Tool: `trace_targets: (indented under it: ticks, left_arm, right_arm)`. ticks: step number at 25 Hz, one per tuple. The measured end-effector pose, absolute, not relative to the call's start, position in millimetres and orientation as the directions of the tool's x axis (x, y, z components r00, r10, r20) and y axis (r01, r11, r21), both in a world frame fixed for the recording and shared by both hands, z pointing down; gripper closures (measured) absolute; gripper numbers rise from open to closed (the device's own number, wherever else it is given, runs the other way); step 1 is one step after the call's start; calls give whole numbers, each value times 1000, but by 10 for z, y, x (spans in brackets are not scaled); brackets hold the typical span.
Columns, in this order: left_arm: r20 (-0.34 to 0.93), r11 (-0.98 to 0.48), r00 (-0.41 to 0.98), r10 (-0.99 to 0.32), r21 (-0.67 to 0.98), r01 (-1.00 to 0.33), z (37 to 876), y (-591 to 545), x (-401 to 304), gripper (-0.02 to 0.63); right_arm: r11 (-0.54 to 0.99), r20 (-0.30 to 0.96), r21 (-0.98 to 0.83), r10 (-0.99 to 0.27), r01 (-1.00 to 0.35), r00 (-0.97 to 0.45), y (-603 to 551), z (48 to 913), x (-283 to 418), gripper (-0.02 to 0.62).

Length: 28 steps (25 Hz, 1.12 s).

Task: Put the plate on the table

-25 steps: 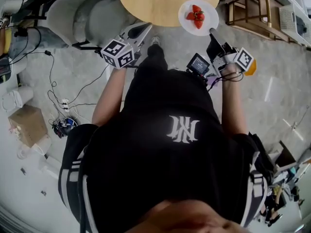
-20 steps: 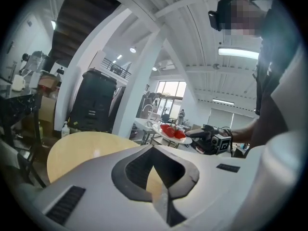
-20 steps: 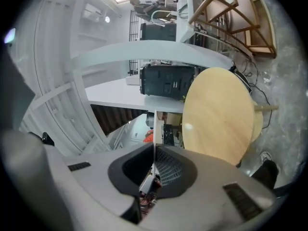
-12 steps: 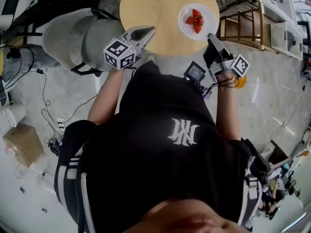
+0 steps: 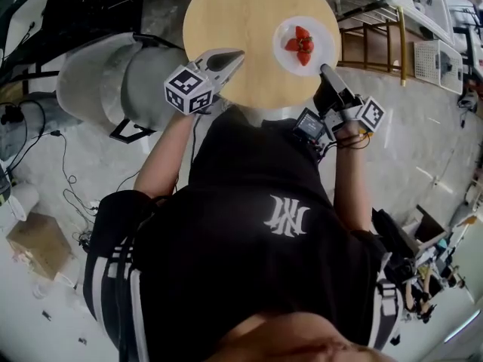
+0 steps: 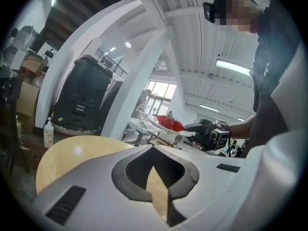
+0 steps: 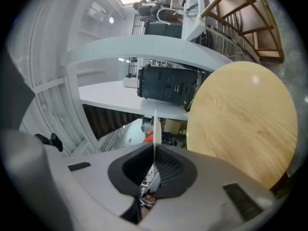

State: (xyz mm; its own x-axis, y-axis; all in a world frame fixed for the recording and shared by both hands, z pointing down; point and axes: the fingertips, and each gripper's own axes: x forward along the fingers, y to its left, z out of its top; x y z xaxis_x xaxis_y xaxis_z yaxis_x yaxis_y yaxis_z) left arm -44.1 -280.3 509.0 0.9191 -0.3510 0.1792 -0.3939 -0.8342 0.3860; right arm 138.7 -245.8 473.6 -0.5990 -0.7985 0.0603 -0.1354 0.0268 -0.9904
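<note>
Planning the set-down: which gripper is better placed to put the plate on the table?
Right: the right gripper holds the plate by its rim over the table; the left gripper is shut, empty.

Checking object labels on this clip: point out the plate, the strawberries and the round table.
plate (image 5: 325,39), head view, bare white rim right of the fruit
strawberries (image 5: 300,44), head view, middle of the red pile
round table (image 5: 226,17), head view, bare wooden top left of the plate

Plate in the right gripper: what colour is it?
The plate is plain white, red strawberries on it; clearest in the head view.
</note>
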Motion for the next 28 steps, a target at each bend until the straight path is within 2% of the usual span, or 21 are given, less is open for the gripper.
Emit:
trace_targets:
  ticks: [6, 16, 28]
  left_arm:
    - [183, -814, 914, -361, 417, -405, 5142, -3015, -441, 600]
    - [233, -756, 866, -443, 422, -500, 5133, -3126, -381, 600]
    - [269, -698, 822, -502, 434, -569, 5626, -3124, -305, 600]
  right_arm:
    - [9, 69, -993, -772, -119, -632, -2735, 4806, 1321, 581]
    - [-9, 55, -998, -687, -68, -724, -3001, 5001, 1347, 580]
    - [-33, 37, -999, -632, -21, -774, -3231, 5558, 1308, 581]
